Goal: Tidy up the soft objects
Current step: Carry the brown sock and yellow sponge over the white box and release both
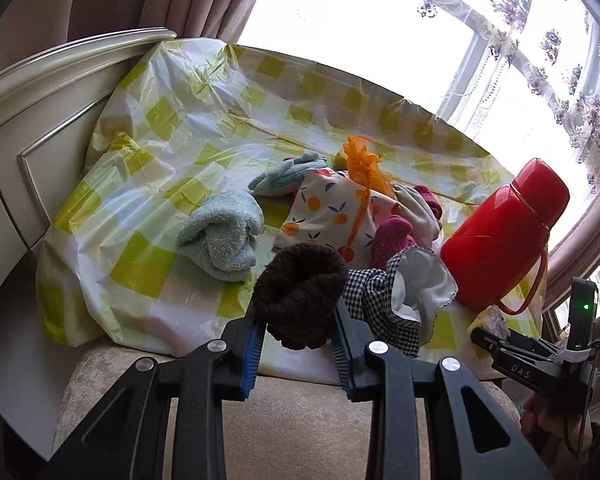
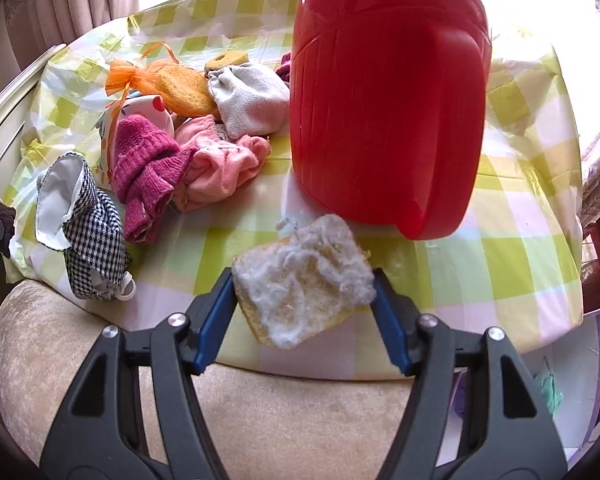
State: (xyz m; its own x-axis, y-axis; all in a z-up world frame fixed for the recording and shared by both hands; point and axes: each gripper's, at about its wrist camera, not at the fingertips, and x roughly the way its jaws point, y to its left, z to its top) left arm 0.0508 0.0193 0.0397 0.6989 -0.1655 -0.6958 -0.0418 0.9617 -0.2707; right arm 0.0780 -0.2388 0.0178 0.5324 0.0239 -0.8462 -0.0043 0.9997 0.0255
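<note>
A big table with a yellow and white checked cloth [image 2: 520,216] holds all the things. A tall red flask [image 2: 388,112] stands upright near the right side of the table, close to the front edge. To the left of the flask, toward the middle of the table, lies a heap of soft things: a white pouch with oranges on it [image 1: 332,208], a pink cloth [image 2: 220,168], a grey cloth bag [image 2: 252,100], a dark pink knitted sock [image 2: 148,168] and an orange mesh bag [image 2: 172,80]. A fluffy light blue sock [image 1: 220,236] lies alone, left of the heap. A black and white checked cloth [image 2: 92,248] sits at the front edge of the table. The left gripper [image 1: 300,344] is above the front edge, and its two blue fingers [image 1: 252,352] are clamped on a dark brown fuzzy sock [image 1: 300,292]; the sock sits right between them and puffs out above the tips. The right gripper [image 2: 304,316] is by the front edge too, just in front of the flask. A yellow sponge with white fluff [image 2: 304,280] on top sits between its fingers, which touch the sponge on both sides.
</note>
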